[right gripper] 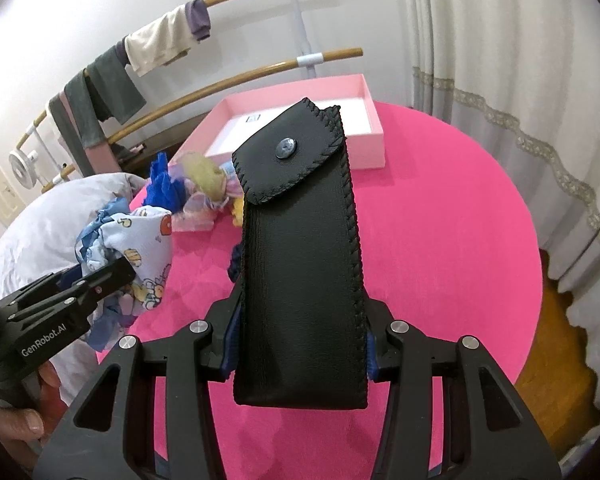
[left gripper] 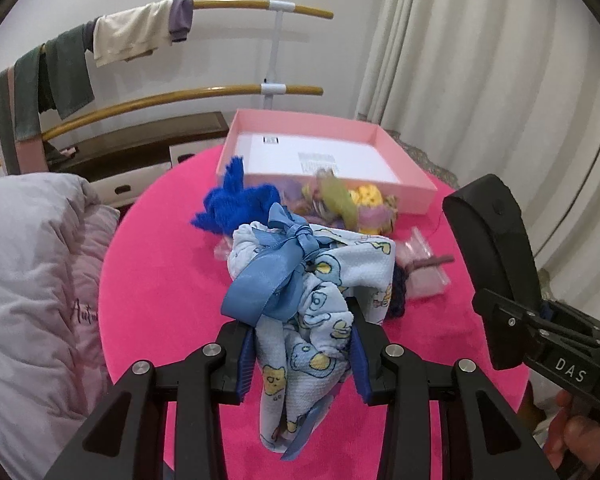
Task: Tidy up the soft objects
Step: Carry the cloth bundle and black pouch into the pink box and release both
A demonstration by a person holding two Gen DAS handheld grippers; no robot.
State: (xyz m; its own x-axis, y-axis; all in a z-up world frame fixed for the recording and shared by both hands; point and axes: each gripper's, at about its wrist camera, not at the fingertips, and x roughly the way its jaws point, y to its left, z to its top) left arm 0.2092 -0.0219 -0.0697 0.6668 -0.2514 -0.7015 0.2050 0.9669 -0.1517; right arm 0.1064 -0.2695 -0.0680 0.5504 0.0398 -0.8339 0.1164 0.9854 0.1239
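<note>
My left gripper (left gripper: 302,344) is shut on a light blue printed cloth (left gripper: 320,280) tied with a blue ribbon (left gripper: 274,276), held up above the round pink table (left gripper: 160,280). In the right wrist view the same cloth (right gripper: 140,240) hangs at the left in the left gripper (right gripper: 112,276). My right gripper (right gripper: 300,344) is shut on a black leather pouch (right gripper: 300,248) with a snap flap, standing upright above the table (right gripper: 440,240); the pouch (left gripper: 484,232) also shows at the right of the left wrist view. A pink open box (left gripper: 328,148) sits at the table's far side.
In front of the box lie a blue fuzzy piece (left gripper: 236,200), a yellow-green and purple bundle (left gripper: 348,200) and a clear bag (left gripper: 424,268). A grey quilted cover (left gripper: 32,280) lies left of the table. Clothes hang on a wooden rail rack (left gripper: 132,36). Curtains (left gripper: 480,80) hang on the right.
</note>
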